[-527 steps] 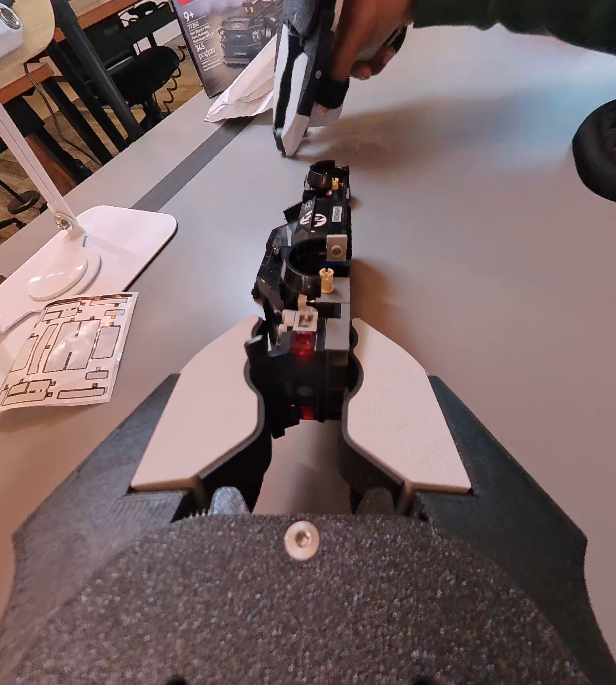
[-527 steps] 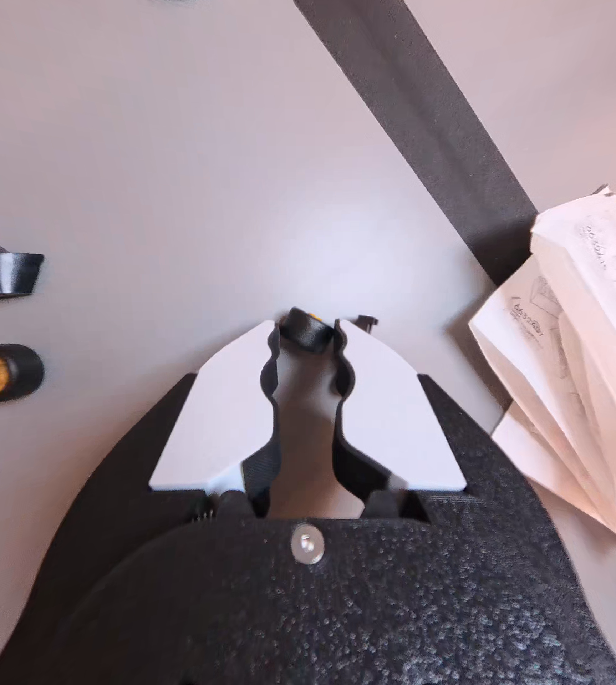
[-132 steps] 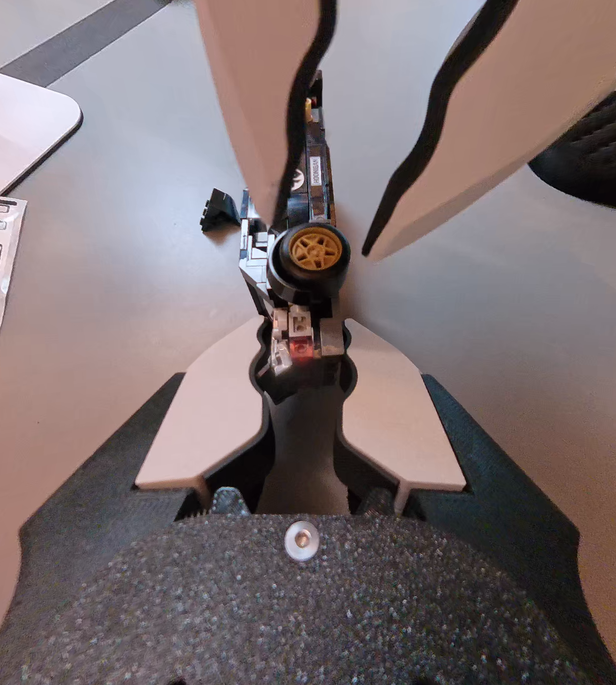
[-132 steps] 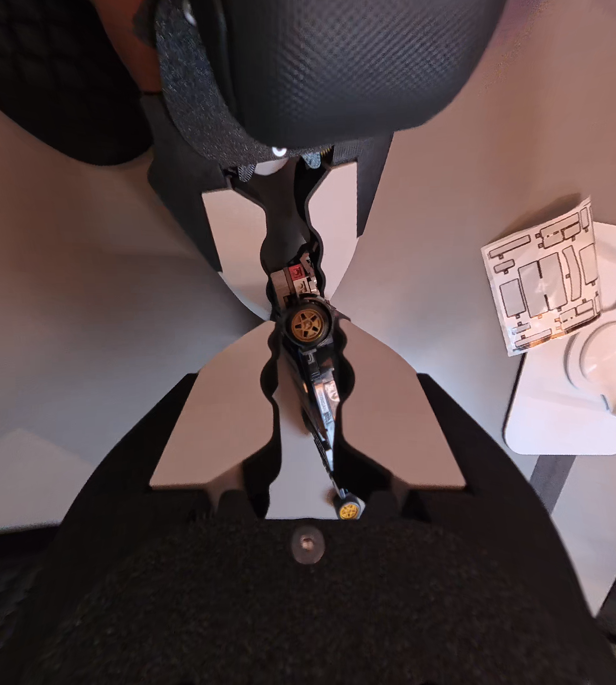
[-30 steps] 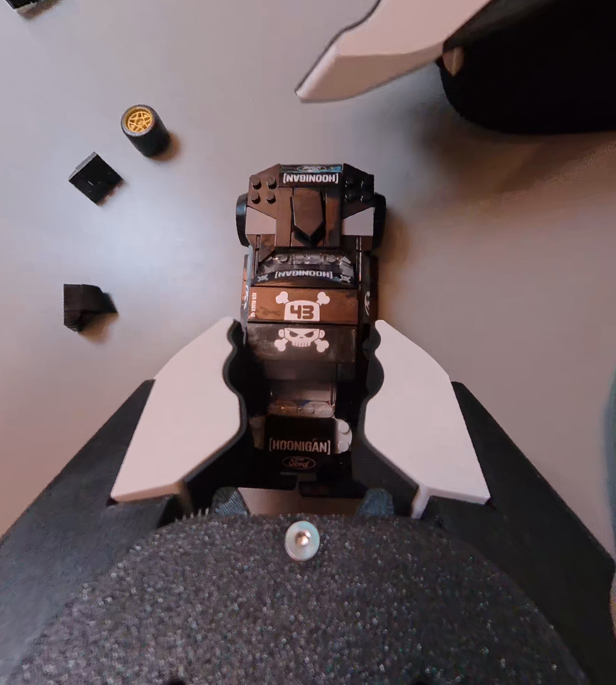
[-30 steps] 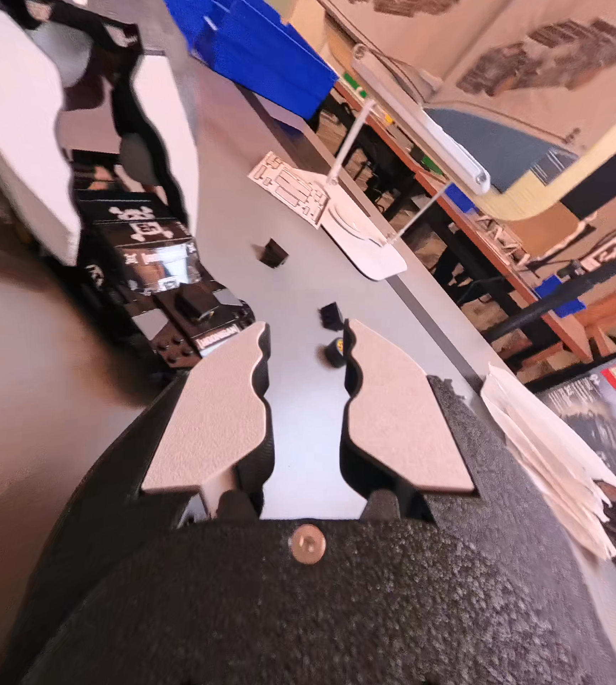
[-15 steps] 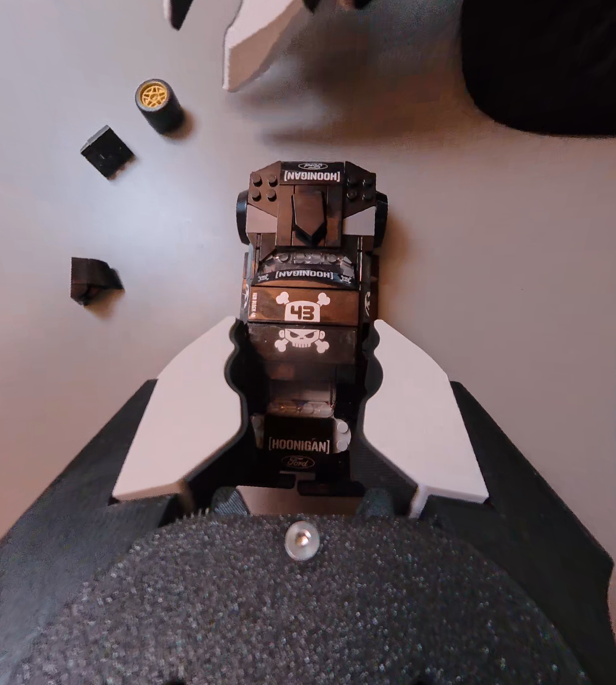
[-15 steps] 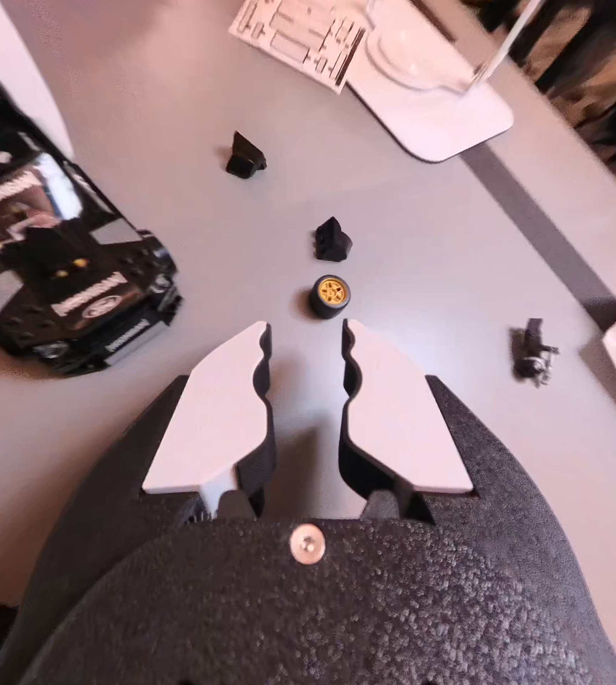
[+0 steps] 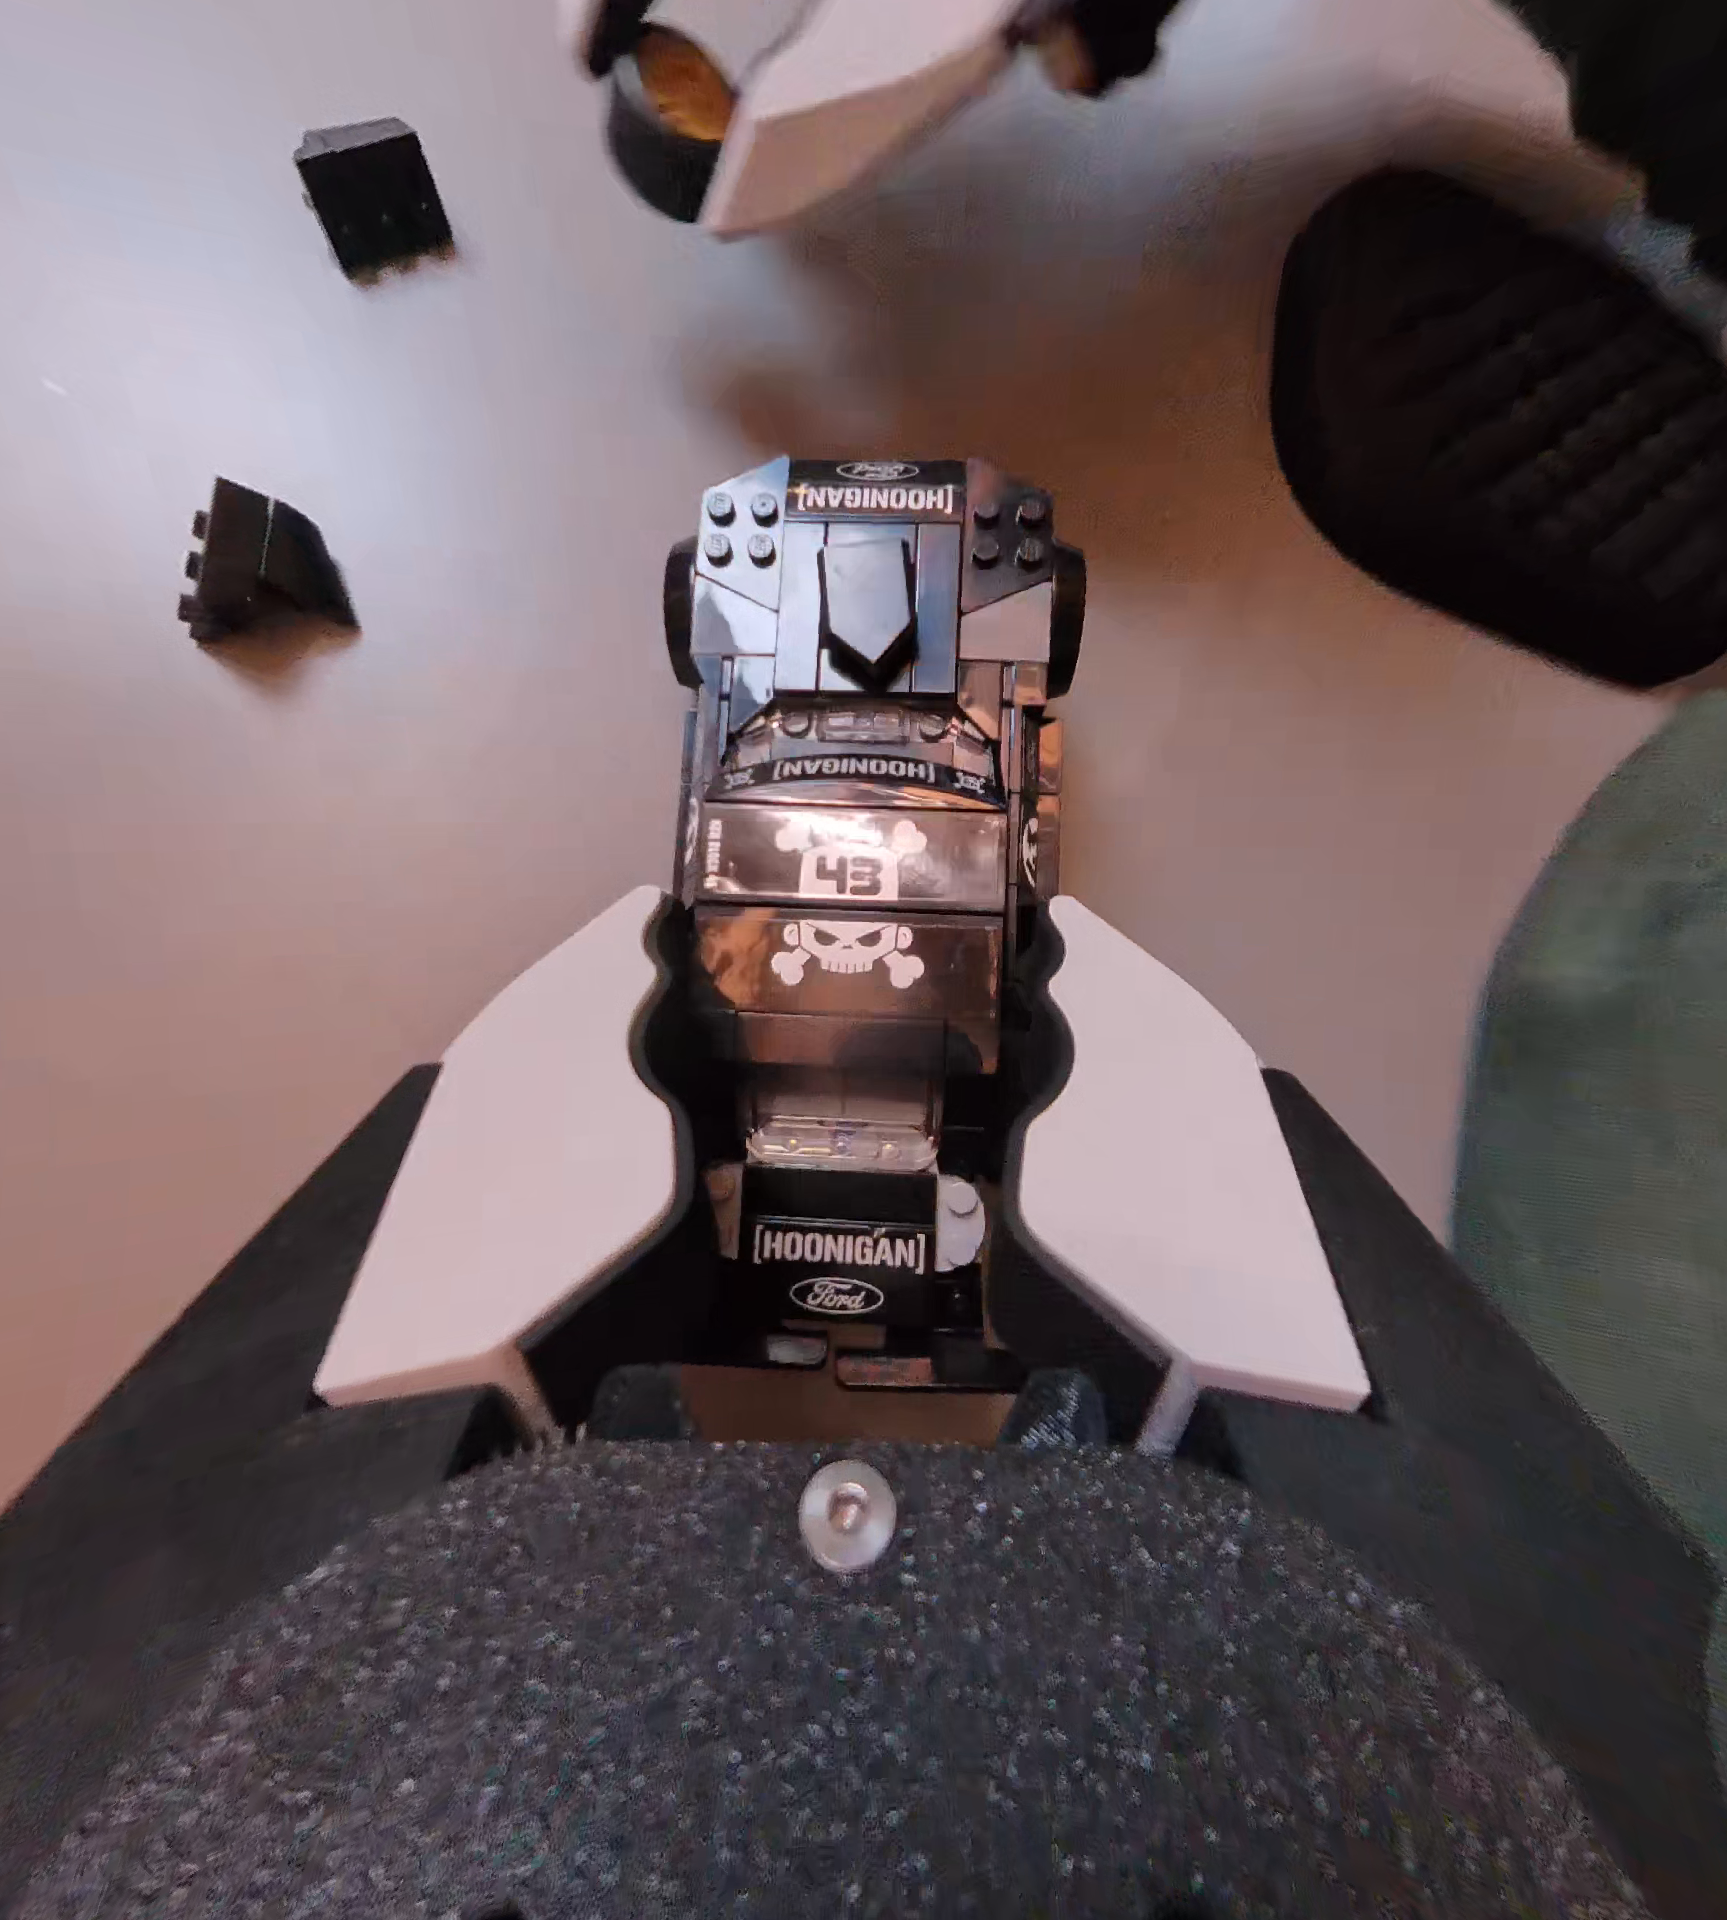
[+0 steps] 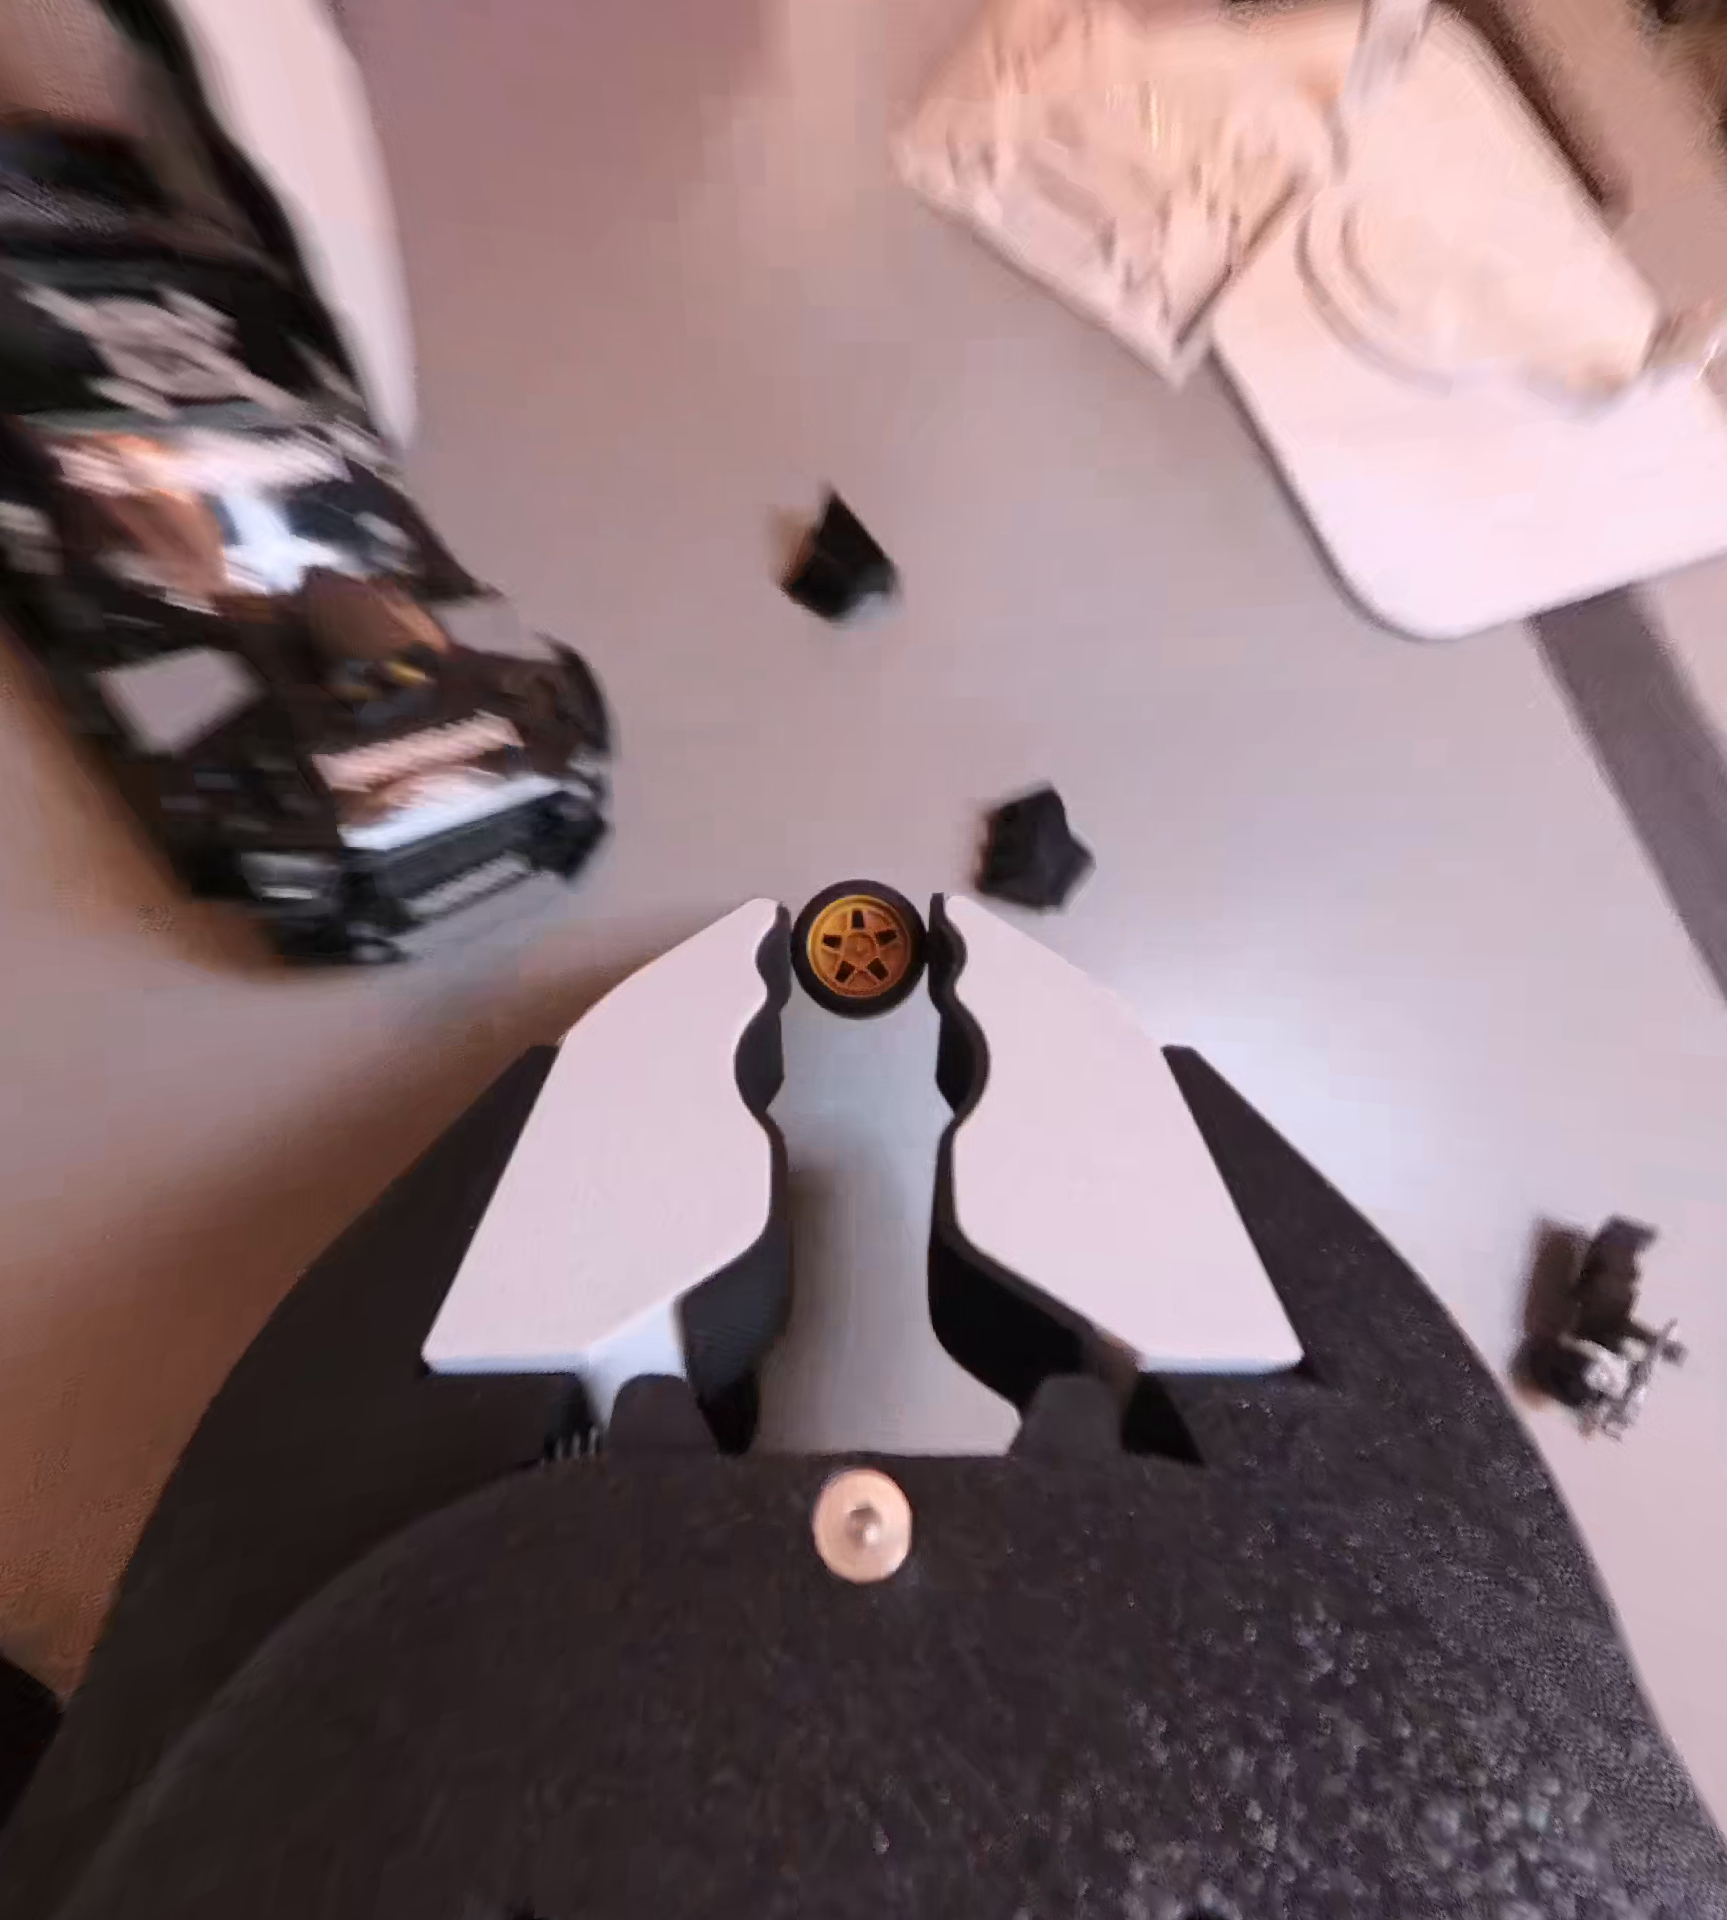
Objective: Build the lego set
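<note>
On the grey surface (image 9: 215, 935), the left tongs (image 9: 846, 914) are clamped around the rear half of the black Lego car (image 9: 864, 831), whose nose points away from them. The right tongs (image 10: 856, 914), narrowly parted, bracket a gold-rimmed wheel (image 10: 856, 951) at their tips, two black bricks (image 10: 1030, 852) lying just beyond.

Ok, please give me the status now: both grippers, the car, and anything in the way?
Left gripper shut on black car, upright on table. Right gripper: fingers around loose gold wheel, grip not confirmed. Two black bricks close by, not blocking.
</note>
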`<state>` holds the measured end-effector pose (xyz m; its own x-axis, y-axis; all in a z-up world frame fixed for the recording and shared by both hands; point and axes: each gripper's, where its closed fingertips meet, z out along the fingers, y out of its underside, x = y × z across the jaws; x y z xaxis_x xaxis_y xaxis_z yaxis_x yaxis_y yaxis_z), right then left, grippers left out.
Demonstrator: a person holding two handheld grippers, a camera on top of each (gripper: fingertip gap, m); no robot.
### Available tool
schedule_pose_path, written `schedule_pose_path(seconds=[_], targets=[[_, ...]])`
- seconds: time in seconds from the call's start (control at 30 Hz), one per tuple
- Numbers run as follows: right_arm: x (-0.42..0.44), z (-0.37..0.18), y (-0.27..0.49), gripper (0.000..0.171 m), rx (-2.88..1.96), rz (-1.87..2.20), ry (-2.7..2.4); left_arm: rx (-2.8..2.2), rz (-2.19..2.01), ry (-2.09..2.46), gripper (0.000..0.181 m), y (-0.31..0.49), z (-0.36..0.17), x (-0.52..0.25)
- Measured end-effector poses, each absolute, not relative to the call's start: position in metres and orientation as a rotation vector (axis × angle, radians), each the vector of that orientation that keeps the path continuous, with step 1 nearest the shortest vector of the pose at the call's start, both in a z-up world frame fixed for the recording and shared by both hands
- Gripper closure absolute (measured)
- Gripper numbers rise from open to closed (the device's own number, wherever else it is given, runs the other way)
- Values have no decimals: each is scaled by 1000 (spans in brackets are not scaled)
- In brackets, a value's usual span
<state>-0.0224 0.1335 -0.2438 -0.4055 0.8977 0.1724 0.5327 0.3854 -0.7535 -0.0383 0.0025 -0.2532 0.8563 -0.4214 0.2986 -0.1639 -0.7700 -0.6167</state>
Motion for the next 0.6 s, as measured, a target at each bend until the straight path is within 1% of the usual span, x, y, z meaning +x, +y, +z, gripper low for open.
schedule_pose_path(seconds=[0.1, 0.2, 0.4, 0.6], targets=[[-7, -207, 97, 146, -1033, 972, -1966, -2427, -763, 339, 119, 8, -248, -41], [8, -186, 68, 146, -860, 969, -1905, -2410, -983, 234, 119, 16, -244, -45], [4, -201, 56, 146, -743, 720, -1980, -2339, -1259, 132, 118, 30, -239, -50], [-14, -212, 61, 146, -699, 604, -2057, -2283, -1319, 114, 119, 33, -239, -51]])
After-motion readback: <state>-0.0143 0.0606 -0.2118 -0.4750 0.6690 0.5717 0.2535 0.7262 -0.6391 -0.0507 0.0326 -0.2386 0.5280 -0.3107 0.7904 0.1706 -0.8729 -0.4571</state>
